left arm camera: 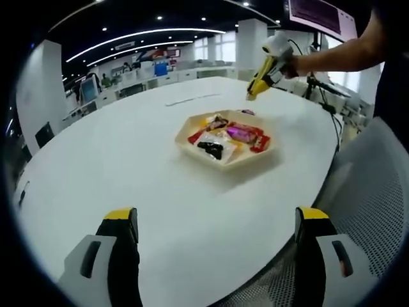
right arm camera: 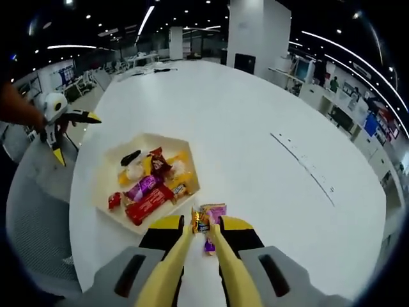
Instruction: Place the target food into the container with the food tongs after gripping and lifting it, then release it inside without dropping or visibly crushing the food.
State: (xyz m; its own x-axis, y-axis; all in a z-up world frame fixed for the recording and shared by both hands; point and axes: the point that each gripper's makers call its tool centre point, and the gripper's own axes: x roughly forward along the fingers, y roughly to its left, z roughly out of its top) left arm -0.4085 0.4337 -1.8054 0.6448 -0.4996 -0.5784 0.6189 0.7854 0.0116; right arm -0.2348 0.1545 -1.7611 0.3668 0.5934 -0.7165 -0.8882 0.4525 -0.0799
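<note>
White round table (left arm camera: 128,166), open-plan office

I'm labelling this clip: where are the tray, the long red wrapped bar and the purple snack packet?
tray (right arm camera: 168,140), right gripper view, bare far rim.
long red wrapped bar (right arm camera: 149,203), right gripper view, wrapper's middle.
purple snack packet (right arm camera: 213,213), right gripper view, packet's middle on table.

white table (right arm camera: 255,147), cream tray (right arm camera: 167,140), red and purple wrappers (right arm camera: 148,203), yellow-tipped jaws
</note>
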